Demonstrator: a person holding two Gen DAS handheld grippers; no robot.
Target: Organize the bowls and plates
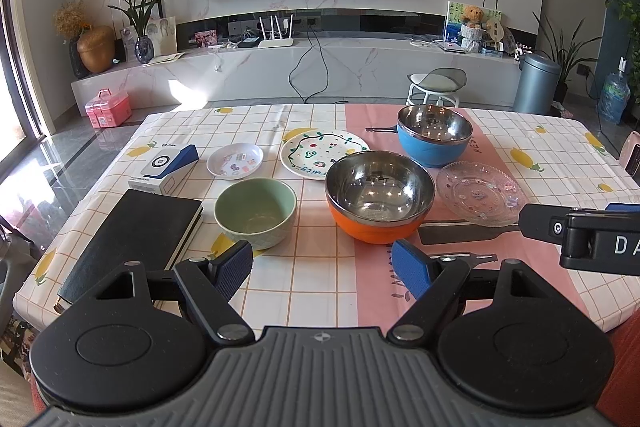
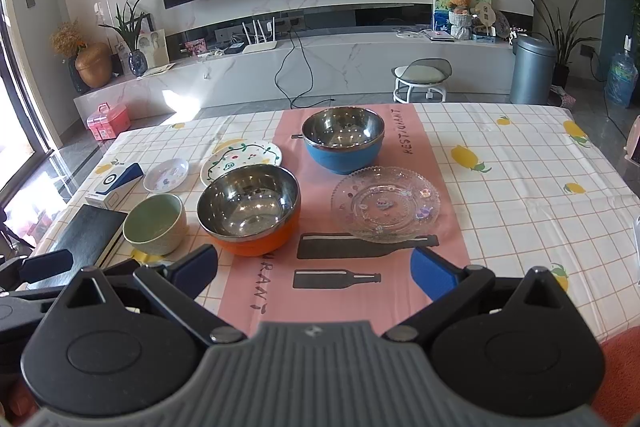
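Grippers, left [image 1: 322, 265] and right [image 2: 314, 267], hover spread (empty) near orange bowl [image 2: 250, 211].

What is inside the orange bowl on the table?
Nothing shows inside the orange bowl: both views show only its bare, shiny steel lining with reflections. The pink mat lies under it, but the part beneath the bowl is covered.

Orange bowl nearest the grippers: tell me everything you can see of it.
The orange bowl has a glossy orange outer shell and a shiny steel lining with a bright rim. It stands upright and empty on the pink strip's left edge, between the green ceramic bowl and the clear glass plate. No hand-held gripper touches it.
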